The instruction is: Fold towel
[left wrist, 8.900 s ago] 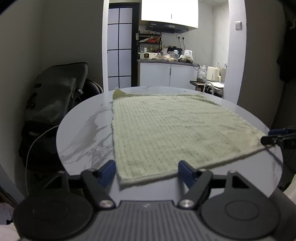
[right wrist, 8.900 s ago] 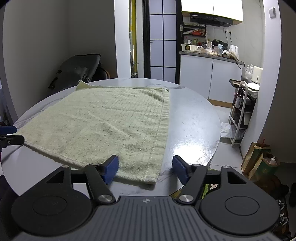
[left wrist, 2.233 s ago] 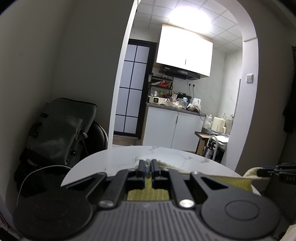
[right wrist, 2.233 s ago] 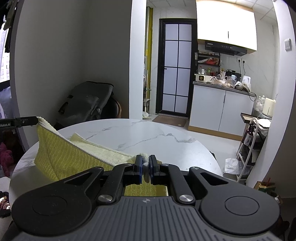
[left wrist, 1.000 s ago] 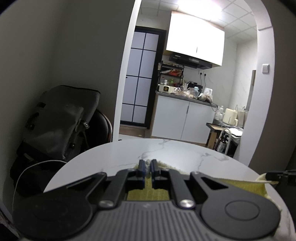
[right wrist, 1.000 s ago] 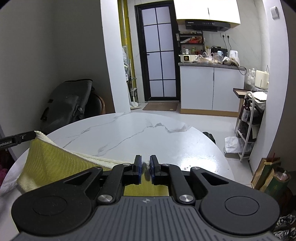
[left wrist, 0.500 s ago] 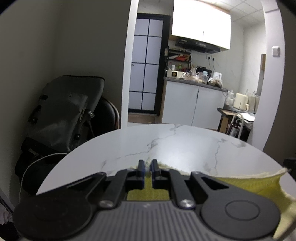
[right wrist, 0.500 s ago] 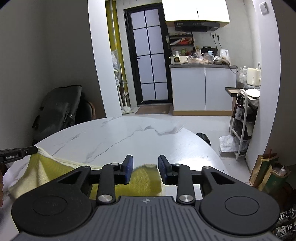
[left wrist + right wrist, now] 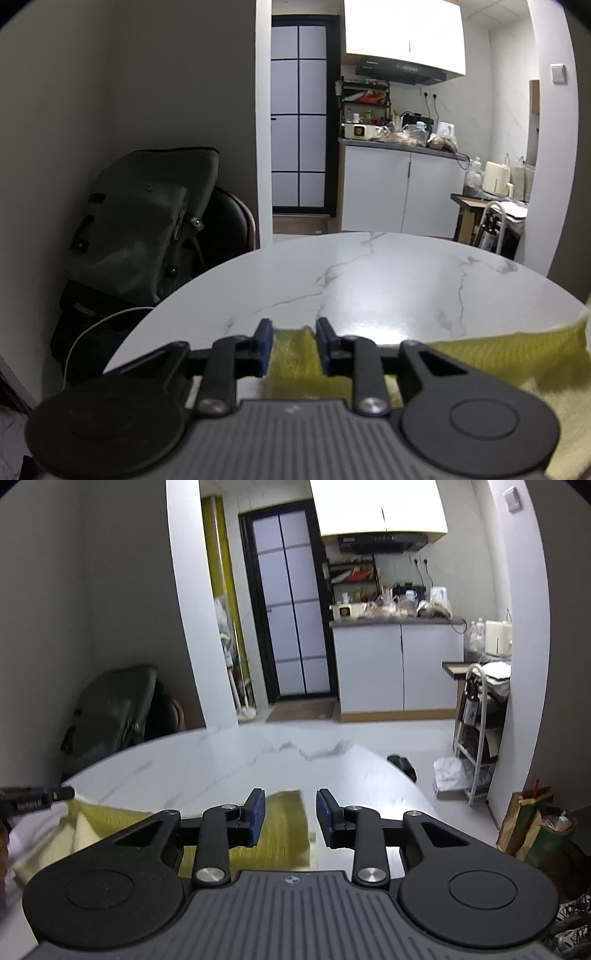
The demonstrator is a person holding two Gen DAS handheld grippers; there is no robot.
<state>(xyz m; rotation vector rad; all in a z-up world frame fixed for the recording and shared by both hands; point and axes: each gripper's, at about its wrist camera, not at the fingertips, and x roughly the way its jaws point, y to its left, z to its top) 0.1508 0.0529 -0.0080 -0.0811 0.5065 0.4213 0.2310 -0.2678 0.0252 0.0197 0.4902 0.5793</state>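
Yellow-green towel (image 9: pixel 491 350), doubled on the near marble desk (image 9: pixel 369 280): left gripper (image 9: pixel 293 341) and right gripper (image 9: pixel 290 816) jaws, clamped on its corners a second ago, now parted, so this fold looks laid.

Pale yellow-green terry towel (image 9: pixel 491 350), waffle-textured, lying low in the left wrist frame, from bottom centre out to the right edge, a raised fold running across it. Seen again in the right wrist view (image 9: pixel 284 827), at lower left and centre, rumpled and doubled over, paler underside showing at far left. Resting on the white marble-patterned round table (image 9: pixel 388 280).
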